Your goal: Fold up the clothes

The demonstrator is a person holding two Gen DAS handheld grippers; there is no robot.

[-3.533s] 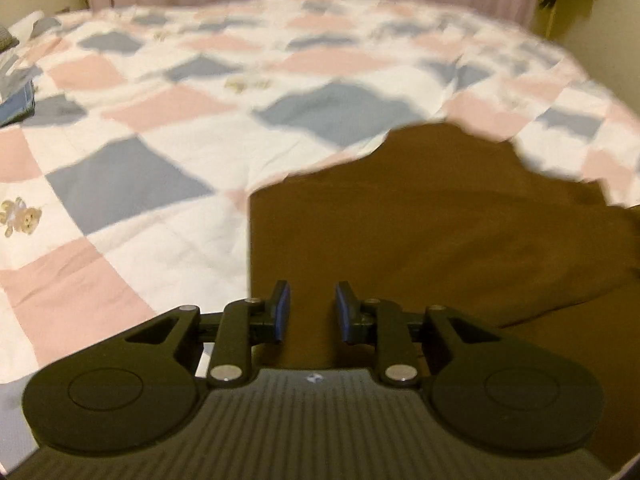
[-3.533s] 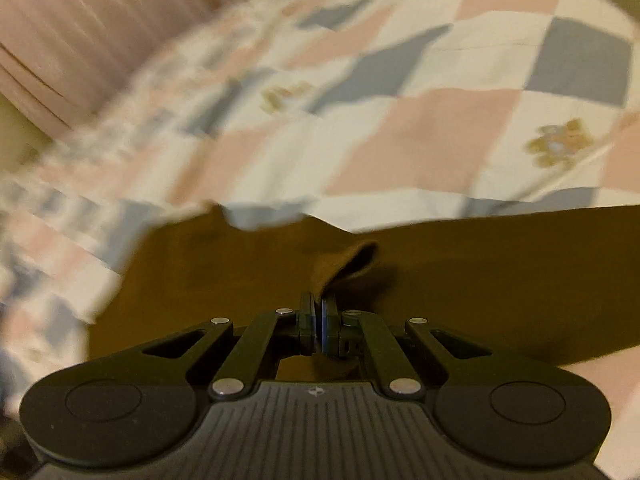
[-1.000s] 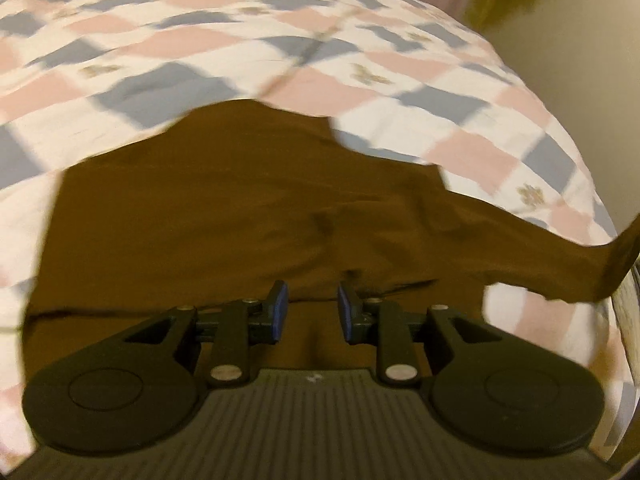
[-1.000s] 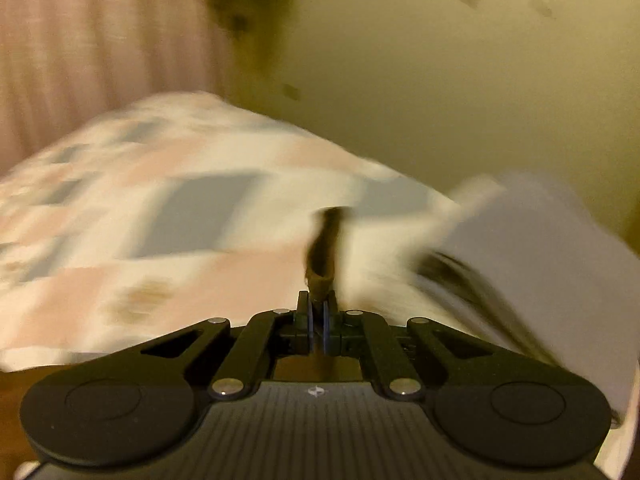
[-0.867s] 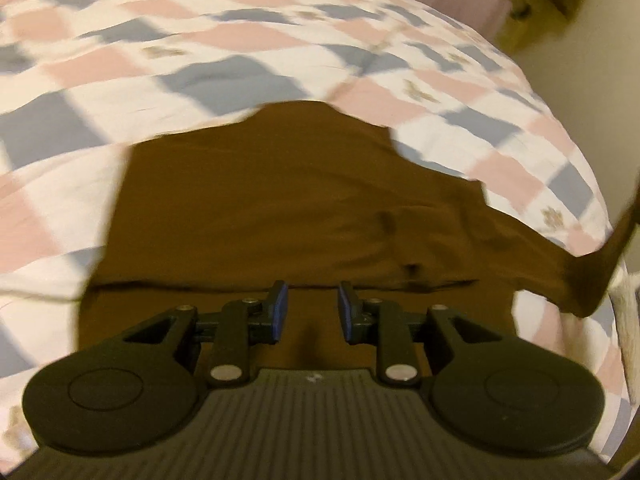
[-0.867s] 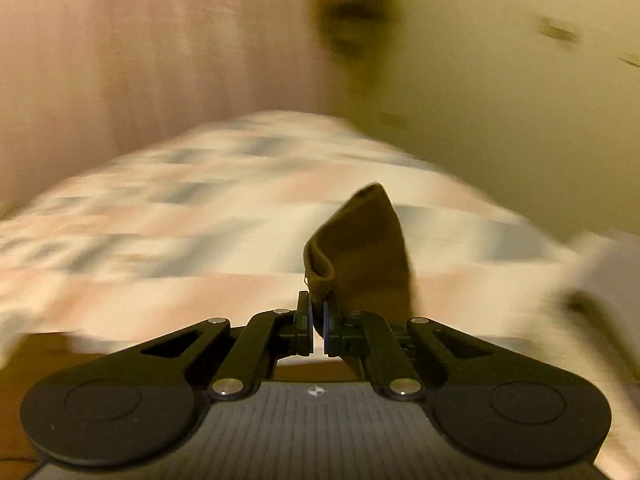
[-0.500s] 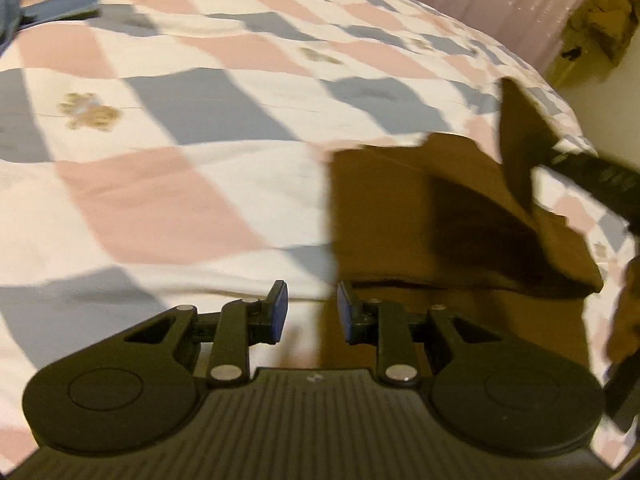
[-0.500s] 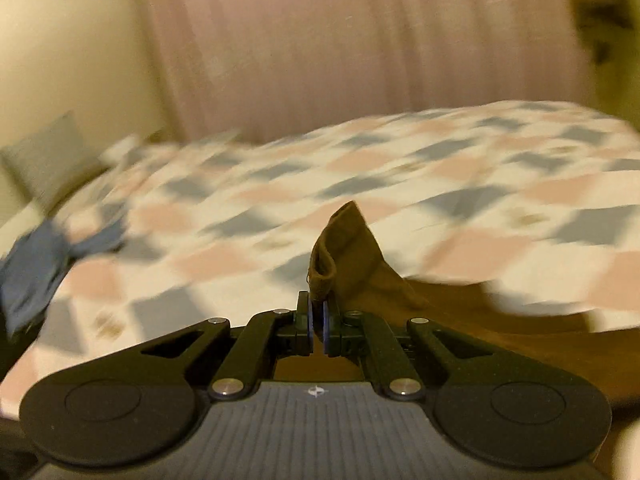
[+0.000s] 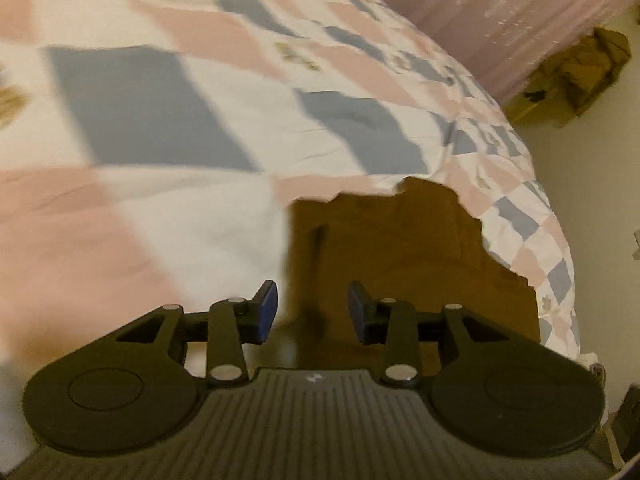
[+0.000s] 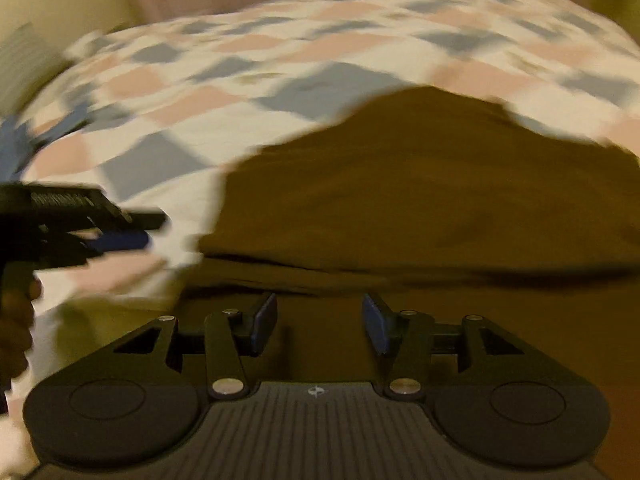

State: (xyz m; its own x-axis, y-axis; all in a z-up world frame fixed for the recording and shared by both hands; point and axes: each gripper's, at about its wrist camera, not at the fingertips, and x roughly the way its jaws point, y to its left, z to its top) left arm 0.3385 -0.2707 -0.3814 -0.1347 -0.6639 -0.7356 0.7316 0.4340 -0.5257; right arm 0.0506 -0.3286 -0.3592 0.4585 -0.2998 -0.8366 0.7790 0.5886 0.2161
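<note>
Lying on the checked quilt (image 9: 168, 208) is the brown garment (image 9: 404, 264), seen from both wrist views as doubled over itself: a folded edge runs across the cloth just ahead of the right gripper (image 10: 319, 326), with an upper layer resting on a lower one. At the far left of the right wrist view a blue cloth (image 10: 16, 144) is glimpsed, too blurred to identify. The left gripper (image 9: 312, 308) is held with its jaws wide apart and empty, poised over the garment's left edge where it meets the quilt. The right gripper is likewise spread wide, with nothing between its pads, over the lower layer. One fold is judged done; further folds and squaring probably remain. No containers are seen.
</note>
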